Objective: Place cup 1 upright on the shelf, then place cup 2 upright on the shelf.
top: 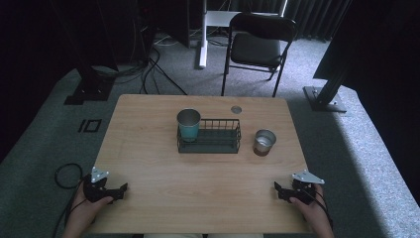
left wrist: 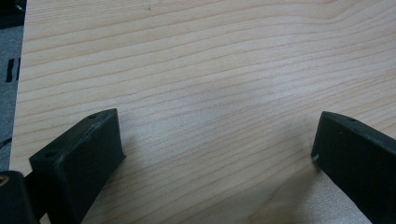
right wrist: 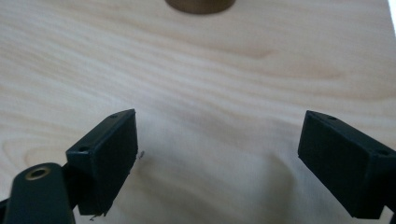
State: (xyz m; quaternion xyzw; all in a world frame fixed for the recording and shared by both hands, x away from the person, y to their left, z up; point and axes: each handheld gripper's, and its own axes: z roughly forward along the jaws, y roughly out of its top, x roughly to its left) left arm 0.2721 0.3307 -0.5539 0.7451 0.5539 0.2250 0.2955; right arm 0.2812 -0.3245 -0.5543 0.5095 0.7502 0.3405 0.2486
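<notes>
In the high view, a light wooden table (top: 198, 178) fills the centre of the frame. Just above centre sits a black wire basket (top: 218, 136), with a teal metal cup (top: 188, 124) standing in its left end. A second metal cup (top: 264, 142), brownish at its base, stands on the table just right of the basket. The left gripper (top: 119, 191) rests at lower left and the right gripper (top: 280, 190) at lower right, each held by a hand. In the left gripper view, its jaws stand wide apart over bare wood. In the right gripper view, its jaws are likewise spread wide, with the brownish cup base (right wrist: 200, 5) at the top edge.
</notes>
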